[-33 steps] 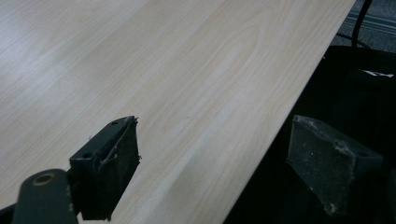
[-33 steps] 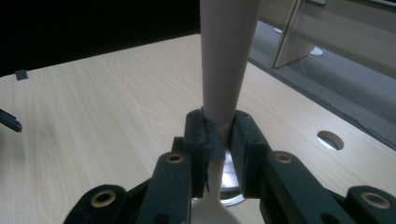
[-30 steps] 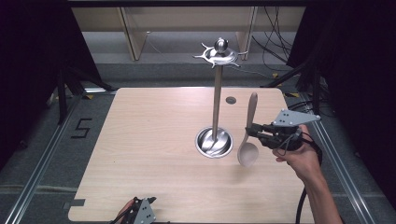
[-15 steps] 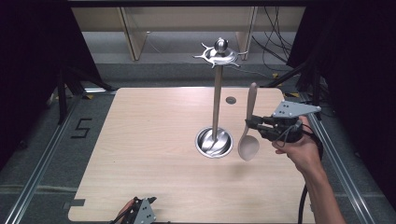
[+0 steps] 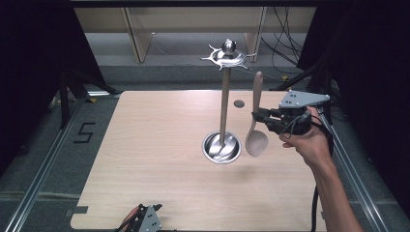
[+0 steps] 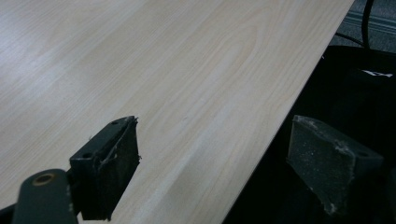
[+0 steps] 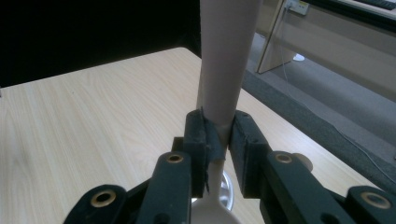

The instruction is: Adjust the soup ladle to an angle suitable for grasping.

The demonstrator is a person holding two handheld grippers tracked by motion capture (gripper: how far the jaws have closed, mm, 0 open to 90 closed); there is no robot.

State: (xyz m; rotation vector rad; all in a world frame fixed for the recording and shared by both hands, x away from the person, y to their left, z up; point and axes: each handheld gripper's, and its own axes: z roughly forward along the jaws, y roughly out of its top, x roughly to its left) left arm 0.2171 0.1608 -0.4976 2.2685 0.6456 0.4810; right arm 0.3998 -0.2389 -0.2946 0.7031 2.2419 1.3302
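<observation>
A pale wooden spoon (image 5: 256, 126) hangs upright in the air, bowl down and handle up, right of a metal utensil stand (image 5: 223, 112) with hooks at its top and a round dished base. My right gripper (image 5: 257, 116) is shut on the spoon's handle, its pads (image 7: 198, 140) pressed on both sides of the spoon (image 7: 224, 70). The left gripper (image 5: 145, 220) rests at the table's near edge, left of centre. In its own view the left gripper (image 6: 212, 168) stands open with nothing between the jaws, over the table edge.
The light wooden table (image 5: 145, 145) has a small dark round mark (image 5: 238, 103) near its back right. Metal rails run along both sides on the floor. Cables (image 5: 285, 53) lie behind the table.
My right gripper has lifted the spoon, so its bowl now hangs higher beside the stand's base. The left gripper has stayed put.
</observation>
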